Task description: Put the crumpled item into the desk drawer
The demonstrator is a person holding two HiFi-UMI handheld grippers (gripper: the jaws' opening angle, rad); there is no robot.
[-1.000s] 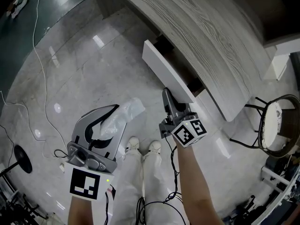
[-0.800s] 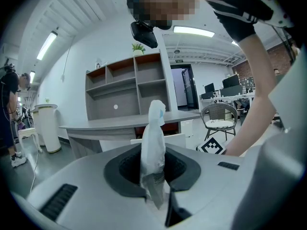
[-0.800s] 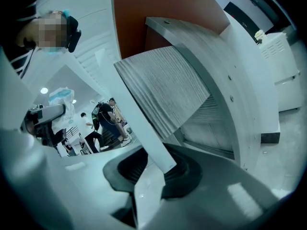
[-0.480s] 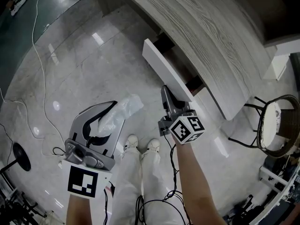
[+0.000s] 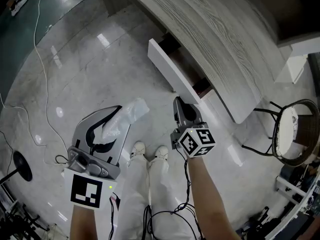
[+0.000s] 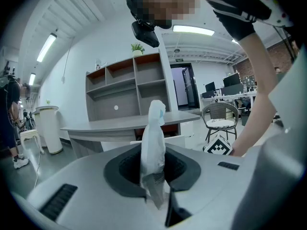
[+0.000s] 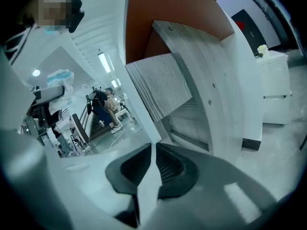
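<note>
Polished stone floor (image 5: 75,74) below a grey wood desk (image 5: 225,29), its drawer (image 5: 186,66) standing open. My left gripper (image 5: 111,126) pinches the crumpled item (image 5: 125,116), whose long axis points up and right toward the drawer, well apart from it. My right gripper (image 5: 181,106), the nearer one, has just been closing its jaws on the drawer front (image 5: 167,69).

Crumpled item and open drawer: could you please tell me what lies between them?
Only bare glossy floor lies between the crumpled item and the drawer, as the head view shows.
</note>
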